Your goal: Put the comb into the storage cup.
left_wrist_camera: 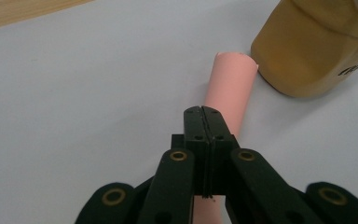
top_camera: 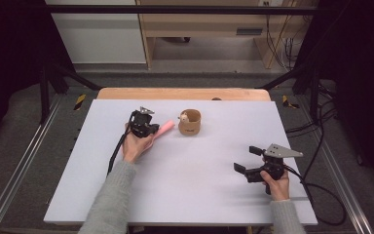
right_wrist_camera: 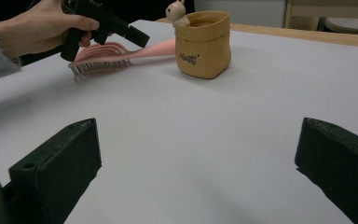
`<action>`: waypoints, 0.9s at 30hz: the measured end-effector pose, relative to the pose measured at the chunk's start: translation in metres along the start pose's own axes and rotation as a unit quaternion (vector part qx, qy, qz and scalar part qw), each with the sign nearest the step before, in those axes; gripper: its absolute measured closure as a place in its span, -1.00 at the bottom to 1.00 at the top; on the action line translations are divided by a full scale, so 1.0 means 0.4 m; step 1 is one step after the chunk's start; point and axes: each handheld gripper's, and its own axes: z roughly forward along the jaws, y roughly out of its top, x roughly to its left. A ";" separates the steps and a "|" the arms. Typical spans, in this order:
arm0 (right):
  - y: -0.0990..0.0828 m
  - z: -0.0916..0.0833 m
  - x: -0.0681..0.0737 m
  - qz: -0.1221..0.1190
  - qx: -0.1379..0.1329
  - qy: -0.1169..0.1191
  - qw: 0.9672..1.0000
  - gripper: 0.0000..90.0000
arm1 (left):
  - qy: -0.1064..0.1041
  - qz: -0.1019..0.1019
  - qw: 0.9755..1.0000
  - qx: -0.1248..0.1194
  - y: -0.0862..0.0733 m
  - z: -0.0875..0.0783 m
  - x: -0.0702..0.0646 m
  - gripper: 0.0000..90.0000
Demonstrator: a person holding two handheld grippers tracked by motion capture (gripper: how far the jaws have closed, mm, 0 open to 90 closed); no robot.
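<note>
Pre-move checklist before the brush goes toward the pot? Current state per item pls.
1. Left gripper shut on the pink hairbrush: ok, its jaws meet on the handle.
2. Brush lifted off the table: cannot tell; the bristles sit low over it.
3. Handle tip apart from the tan pot: not ok, it sits right at the pot's wall.
4. Pot upright, mouth up: ok.
5. Pot interior free: cannot tell; a rabbit figure sits at the rim.
6. Right gripper open, holding nothing, away from the pot: ok.
</note>
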 end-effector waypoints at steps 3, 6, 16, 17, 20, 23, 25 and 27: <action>0.000 -0.001 0.000 0.000 0.000 -0.001 1.000 -0.99 | 0.002 0.004 1.000 0.004 0.007 0.003 -0.007 0.99; 0.000 -0.001 0.000 -0.001 0.000 -0.001 1.000 -0.99 | 0.007 0.001 1.000 0.009 0.011 0.007 -0.005 0.99; 0.000 -0.001 0.000 0.000 0.001 0.001 1.000 -0.98 | 0.015 -0.009 1.000 0.015 0.012 0.019 0.004 0.99; 0.000 -0.001 0.000 0.000 0.001 0.001 1.000 -0.98 | 0.014 -0.010 1.000 0.015 0.012 0.018 0.004 0.99; 0.000 -0.001 0.000 -0.001 0.001 0.000 1.000 -0.98 | 0.014 -0.008 1.000 0.017 0.011 0.018 0.004 0.99; 0.000 0.000 0.000 0.000 0.000 0.001 1.000 -0.98 | 0.009 -0.010 1.000 0.021 0.010 0.019 0.003 0.99; 0.000 -0.001 0.000 -0.001 0.001 0.001 1.000 -0.98 | 0.005 -0.007 1.000 0.024 0.010 0.020 0.000 0.99; 0.000 -0.001 0.000 -0.001 0.001 0.001 1.000 -0.98 | 0.003 -0.007 1.000 0.026 0.009 0.020 -0.003 0.99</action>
